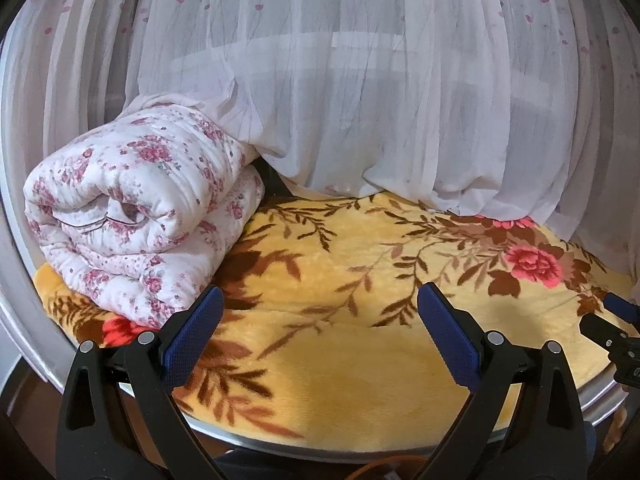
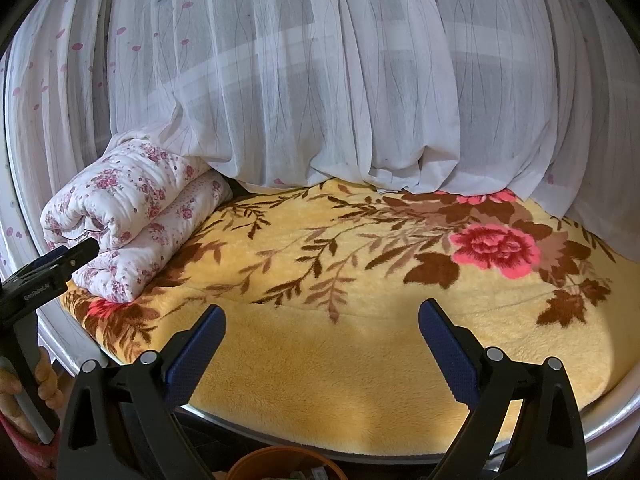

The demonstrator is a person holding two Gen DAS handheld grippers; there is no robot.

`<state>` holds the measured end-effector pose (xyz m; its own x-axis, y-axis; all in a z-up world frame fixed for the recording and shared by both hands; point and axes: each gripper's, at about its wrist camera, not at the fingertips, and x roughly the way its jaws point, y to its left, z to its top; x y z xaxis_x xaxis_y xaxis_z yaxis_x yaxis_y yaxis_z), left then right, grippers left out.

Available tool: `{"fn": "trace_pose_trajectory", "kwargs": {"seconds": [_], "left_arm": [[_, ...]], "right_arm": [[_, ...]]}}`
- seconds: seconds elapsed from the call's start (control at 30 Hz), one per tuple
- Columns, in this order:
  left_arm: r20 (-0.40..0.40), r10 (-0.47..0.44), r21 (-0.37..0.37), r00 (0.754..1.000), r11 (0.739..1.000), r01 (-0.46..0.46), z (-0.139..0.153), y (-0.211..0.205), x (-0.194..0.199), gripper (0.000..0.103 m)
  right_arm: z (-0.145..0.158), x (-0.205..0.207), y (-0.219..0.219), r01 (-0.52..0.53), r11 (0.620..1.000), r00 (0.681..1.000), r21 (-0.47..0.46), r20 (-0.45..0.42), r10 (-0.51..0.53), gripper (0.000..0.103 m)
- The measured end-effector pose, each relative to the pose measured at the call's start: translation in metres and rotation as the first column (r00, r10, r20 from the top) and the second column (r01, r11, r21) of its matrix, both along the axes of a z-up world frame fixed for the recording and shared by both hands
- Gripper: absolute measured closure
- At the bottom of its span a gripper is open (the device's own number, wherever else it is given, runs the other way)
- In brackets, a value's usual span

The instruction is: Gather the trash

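Observation:
My left gripper is open and empty over the front part of a yellow floral blanket. My right gripper is open and empty over the same blanket. No trash shows on the blanket in either view. The right gripper's tip shows at the far right of the left wrist view. The left gripper shows at the far left of the right wrist view. An orange container rim shows below the bed edge in the right wrist view; its contents are mostly hidden.
A rolled white quilt with pink flowers lies at the blanket's left end. A sheer white curtain with pink dots hangs behind and drapes onto the blanket's far edge. A pale bed rim runs along the front.

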<state>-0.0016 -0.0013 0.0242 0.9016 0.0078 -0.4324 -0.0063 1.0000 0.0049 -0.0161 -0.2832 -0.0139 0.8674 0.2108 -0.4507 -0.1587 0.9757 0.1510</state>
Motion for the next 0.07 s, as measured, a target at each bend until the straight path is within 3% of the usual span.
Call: {"fn": "trace_pose_trajectory", "kwargs": {"seconds": [0.07], "left_arm": [[-0.001,-0.002,-0.001,1.0,1.0,0.002,0.0003,0.0001,0.0,0.008]], "right_arm": [[0.0001,0.0003,-0.0002,-0.001,1.0,1.0,-0.002,0.0,0.001,0.008]]}}
